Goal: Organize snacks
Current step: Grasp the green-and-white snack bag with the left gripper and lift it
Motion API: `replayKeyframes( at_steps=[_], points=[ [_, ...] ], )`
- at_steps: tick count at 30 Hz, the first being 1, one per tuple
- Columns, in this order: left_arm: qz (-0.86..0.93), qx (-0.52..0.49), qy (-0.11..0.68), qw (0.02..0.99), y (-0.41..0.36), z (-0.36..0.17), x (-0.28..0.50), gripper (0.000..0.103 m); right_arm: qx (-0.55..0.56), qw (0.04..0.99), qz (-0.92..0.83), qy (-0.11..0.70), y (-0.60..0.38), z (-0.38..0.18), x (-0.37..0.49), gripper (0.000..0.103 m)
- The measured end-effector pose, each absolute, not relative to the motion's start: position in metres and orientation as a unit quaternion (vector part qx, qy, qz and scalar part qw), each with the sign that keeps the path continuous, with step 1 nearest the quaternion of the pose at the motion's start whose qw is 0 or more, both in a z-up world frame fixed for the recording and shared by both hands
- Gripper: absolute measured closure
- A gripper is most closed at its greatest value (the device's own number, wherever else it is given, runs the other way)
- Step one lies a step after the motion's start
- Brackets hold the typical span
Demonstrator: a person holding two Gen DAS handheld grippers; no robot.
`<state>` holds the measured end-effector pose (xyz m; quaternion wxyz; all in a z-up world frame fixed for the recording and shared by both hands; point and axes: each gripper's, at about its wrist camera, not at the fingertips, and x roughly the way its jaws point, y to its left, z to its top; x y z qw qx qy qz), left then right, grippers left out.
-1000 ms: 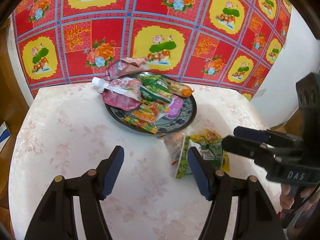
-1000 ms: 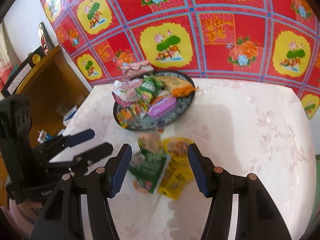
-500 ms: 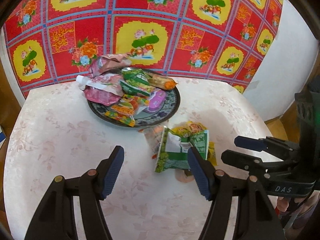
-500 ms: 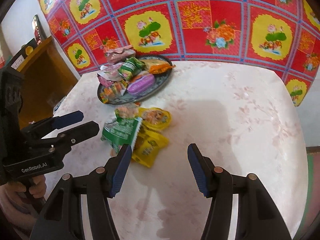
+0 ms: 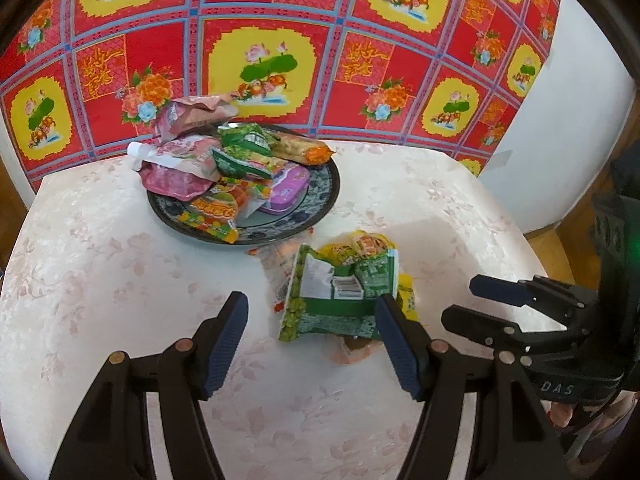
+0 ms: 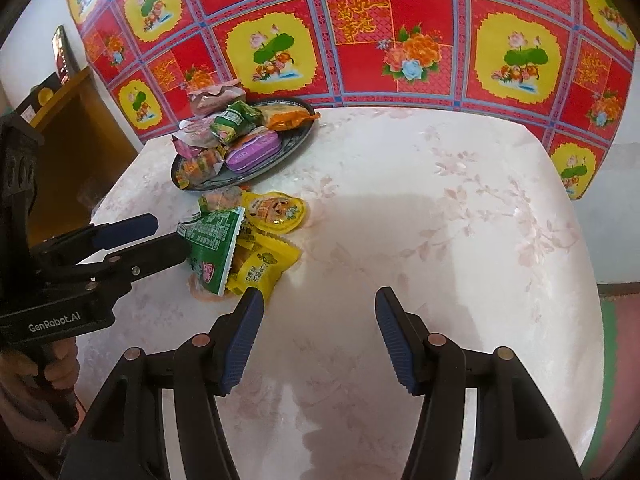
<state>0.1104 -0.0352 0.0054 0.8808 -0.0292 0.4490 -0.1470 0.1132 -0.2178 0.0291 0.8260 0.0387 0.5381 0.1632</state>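
Note:
A dark patterned plate point(image 5: 320, 208) piled with several snack packets stands at the back of the table; it also shows in the right wrist view point(image 6: 296, 144). In front of it lies a loose heap: a green packet point(image 5: 344, 300) on top of yellow packets point(image 6: 262, 262) and a round yellow jelly cup point(image 6: 276, 212). My left gripper point(image 5: 312, 344) is open and empty, its right finger beside the green packet's near corner. My right gripper point(image 6: 318, 334) is open and empty over bare cloth, right of the heap. Each gripper shows in the other's view.
The table has a pale floral cloth point(image 6: 440, 220). A red and yellow floral sheet point(image 5: 280, 40) covers the wall behind. A wooden cabinet point(image 6: 76, 128) stands left of the table. A white wall point(image 5: 560, 140) is to the right.
Both grippers have pulled back from the plate. The left gripper has shifted so the green packet lies nearer its right finger. The right gripper has moved right, off the heap.

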Motion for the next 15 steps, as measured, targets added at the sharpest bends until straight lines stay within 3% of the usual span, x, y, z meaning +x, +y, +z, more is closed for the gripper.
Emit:
replayKeyframes(
  at_steps=[15],
  points=[
    [-0.150, -0.002, 0.463, 0.873, -0.065, -0.008, 0.116, 0.034, 0.067, 0.825, 0.165, 0.536, -0.228, 0.025, 0.106, 0.043]
  ],
)
